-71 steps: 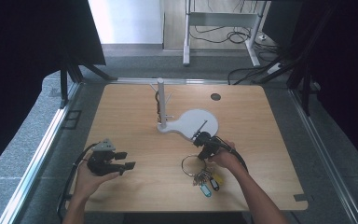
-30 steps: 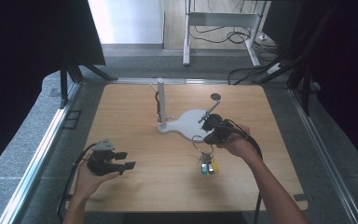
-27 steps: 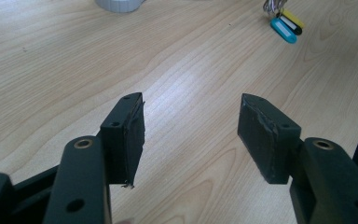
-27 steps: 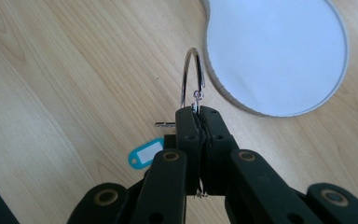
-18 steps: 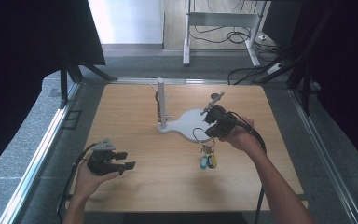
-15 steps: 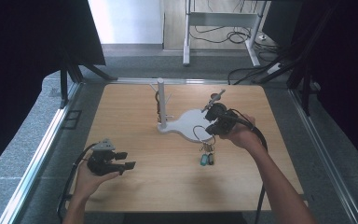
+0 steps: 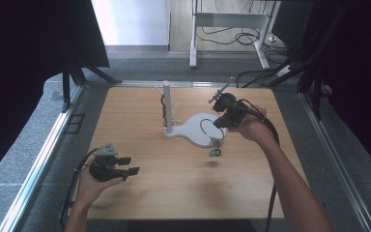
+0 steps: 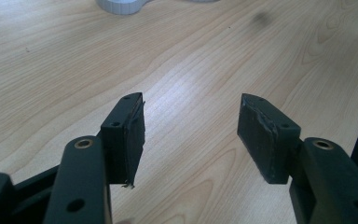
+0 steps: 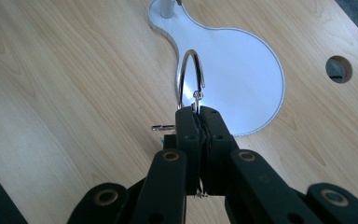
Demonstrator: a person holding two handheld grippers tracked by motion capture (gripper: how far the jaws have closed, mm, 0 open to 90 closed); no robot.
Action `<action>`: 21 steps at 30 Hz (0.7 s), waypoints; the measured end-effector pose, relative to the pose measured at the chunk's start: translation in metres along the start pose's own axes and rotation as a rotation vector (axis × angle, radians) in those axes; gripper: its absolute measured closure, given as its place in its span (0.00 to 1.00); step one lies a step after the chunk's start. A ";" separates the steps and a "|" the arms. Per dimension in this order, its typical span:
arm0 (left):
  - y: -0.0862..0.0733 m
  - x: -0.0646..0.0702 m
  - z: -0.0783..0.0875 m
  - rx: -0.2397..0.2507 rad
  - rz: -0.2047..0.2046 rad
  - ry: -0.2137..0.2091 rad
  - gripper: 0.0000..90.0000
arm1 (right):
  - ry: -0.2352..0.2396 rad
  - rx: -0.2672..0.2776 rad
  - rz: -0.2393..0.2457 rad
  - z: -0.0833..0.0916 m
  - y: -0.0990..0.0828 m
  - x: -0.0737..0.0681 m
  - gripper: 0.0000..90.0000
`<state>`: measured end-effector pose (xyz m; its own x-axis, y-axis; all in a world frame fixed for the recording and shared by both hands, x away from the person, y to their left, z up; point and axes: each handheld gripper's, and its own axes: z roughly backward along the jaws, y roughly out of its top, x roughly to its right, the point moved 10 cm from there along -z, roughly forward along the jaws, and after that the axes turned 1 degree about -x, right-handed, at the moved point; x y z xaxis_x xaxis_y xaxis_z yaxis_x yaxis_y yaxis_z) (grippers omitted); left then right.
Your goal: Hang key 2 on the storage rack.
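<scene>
The right gripper (image 7: 221,118) is held raised on an outstretched forearm, its black jaws pressed together. The left gripper (image 7: 125,166) sits low near the body, jaws parted wide.

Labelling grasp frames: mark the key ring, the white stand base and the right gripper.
key ring (image 9: 192,74), right gripper view, top of its metal loop above the jaws
white stand base (image 9: 249,79), right gripper view, bare round plate
right gripper (image 9: 199,122), right gripper view, between its fingertips, shut on the key ring

No text, label, brand, number or sign can be read on anything here.
</scene>
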<state>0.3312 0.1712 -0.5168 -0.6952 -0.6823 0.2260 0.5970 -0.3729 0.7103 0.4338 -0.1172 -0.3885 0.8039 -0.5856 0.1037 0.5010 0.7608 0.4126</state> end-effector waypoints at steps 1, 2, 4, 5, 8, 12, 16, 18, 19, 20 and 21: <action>0.000 0.000 0.000 0.000 0.000 0.000 0.47 | 0.000 0.000 0.000 0.000 0.000 0.000 0.97; 0.000 0.000 0.000 0.003 0.001 -0.001 0.47 | 0.001 0.001 -0.001 0.000 0.002 0.001 0.97; 0.000 0.000 0.000 0.001 0.003 0.000 0.47 | 0.000 0.001 -0.006 -0.001 0.003 0.002 0.97; 0.000 0.000 0.000 0.001 0.003 0.000 0.47 | 0.000 0.001 -0.006 -0.001 0.003 0.002 0.97; 0.000 0.000 0.000 -0.001 0.003 -0.002 0.47 | 0.002 0.002 -0.008 -0.001 0.005 0.005 0.97; 0.000 0.000 0.000 0.000 0.001 -0.003 0.47 | 0.001 0.011 -0.019 -0.001 0.010 0.007 0.97; 0.000 -0.001 0.000 0.000 0.003 -0.004 0.47 | 0.000 0.012 -0.024 -0.003 0.018 0.011 0.97; 0.000 -0.001 0.000 0.000 0.003 -0.004 0.47 | -0.006 0.015 -0.024 -0.002 0.024 0.014 0.97; -0.001 -0.001 0.000 0.000 0.003 -0.004 0.47 | -0.008 0.016 -0.023 -0.002 0.026 0.015 0.97; 0.000 -0.002 0.001 0.003 0.005 -0.003 0.47 | -0.007 0.020 -0.029 -0.001 0.030 0.017 0.97; 0.000 -0.002 0.001 0.003 0.005 -0.003 0.47 | -0.007 0.020 -0.029 -0.001 0.030 0.017 0.97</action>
<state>0.3316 0.1734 -0.5167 -0.6934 -0.6822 0.2321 0.5996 -0.3675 0.7109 0.4625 -0.1041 -0.3754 0.7869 -0.6094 0.0976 0.5176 0.7378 0.4333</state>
